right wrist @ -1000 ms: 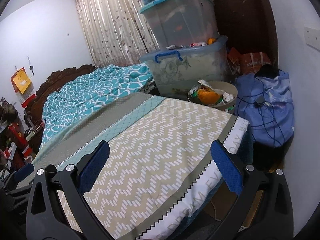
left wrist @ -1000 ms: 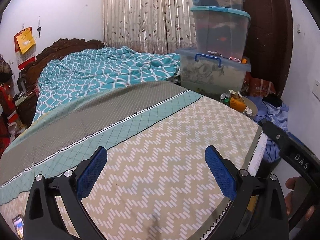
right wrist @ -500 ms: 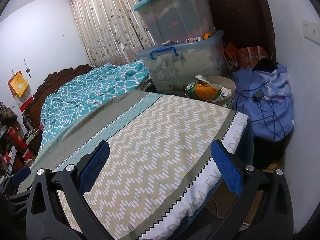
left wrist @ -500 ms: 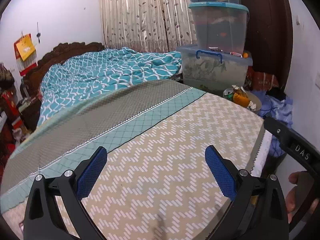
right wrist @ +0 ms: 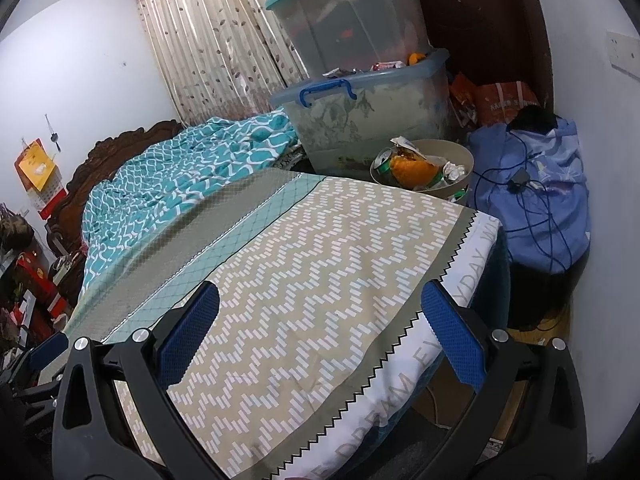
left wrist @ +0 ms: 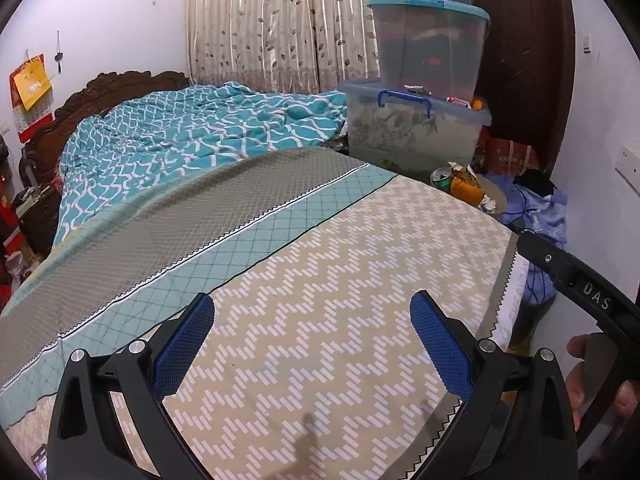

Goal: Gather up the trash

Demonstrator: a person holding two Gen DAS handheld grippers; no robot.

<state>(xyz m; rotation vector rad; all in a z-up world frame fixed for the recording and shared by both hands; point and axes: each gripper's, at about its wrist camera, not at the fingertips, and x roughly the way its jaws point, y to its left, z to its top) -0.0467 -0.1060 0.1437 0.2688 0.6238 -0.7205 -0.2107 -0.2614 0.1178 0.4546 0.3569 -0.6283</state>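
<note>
"DAS" on right gripper (left wrist: 592, 300)

Trash bin (right wrist: 460, 152) stands beyond the bed's (right wrist: 320, 248) far corner; 2 stacked storage boxes (right wrist: 360, 120) behind it; bag (right wrist: 536, 200) to its right.

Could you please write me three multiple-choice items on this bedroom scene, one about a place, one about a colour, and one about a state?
1. Where does the trash bin stand?
A. on the bed
B. past the far corner of the bed, in front of the storage boxes
C. under the curtain

2. What colour is the handle on the lower storage box?
A. blue
B. red
C. white

3. How is the right gripper?
A. shut on a can
B. shut on nothing
C. open, holding nothing

Answers: 1 B, the bin sits beyond the bed's corner, below the boxes. 2 A, the handle shows blue against the clear box. 3 C, its blue pads stand wide apart over the bedspread.
</note>
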